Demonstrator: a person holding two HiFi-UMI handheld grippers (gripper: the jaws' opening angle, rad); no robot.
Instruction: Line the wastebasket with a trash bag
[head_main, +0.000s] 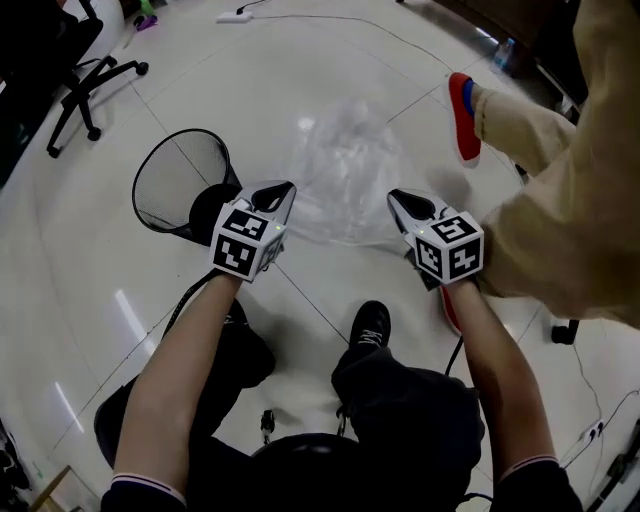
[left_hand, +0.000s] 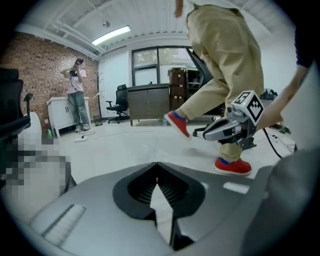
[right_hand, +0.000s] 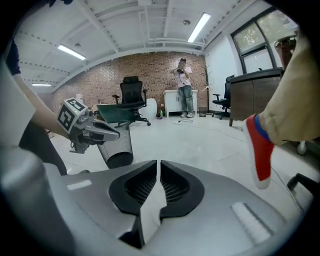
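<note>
Both grippers are low over the floor (head_main: 250, 80) and nothing is picked up yet. The left gripper (head_main: 283, 188) has its jaws together, tips touching and nothing between them. The right gripper (head_main: 396, 198) shows its jaws a sliver apart, and they're empty too. The trash bag (head_main: 345, 165) lies crumpled on the tiles just ahead of both sets of jaws, spread across the gap between them. The wastebasket (head_main: 170, 175) stands beyond and outboard of the left jaws, mouth up and bare inside, so by my read this is the very start of the job.

Now, the trouble spots. That film is clear, thin and lying fairly flat, so jaws this narrow could nip down on tile and come away with nothing. They could also pinch both layers at once and leave the bag's mouth sealed. If one side catches and the other misses, the bag will swing up lopsided.

Then there's the passer-by: a red shoe (head_main: 461, 118) is up in mid-stride just past the right jaws, close to the bag's far edge. A foot landing on the plastic would pin or tear it during the lift. The mesh basket looks light, and it may well tip or skate away once plastic drags over its rim
</note>
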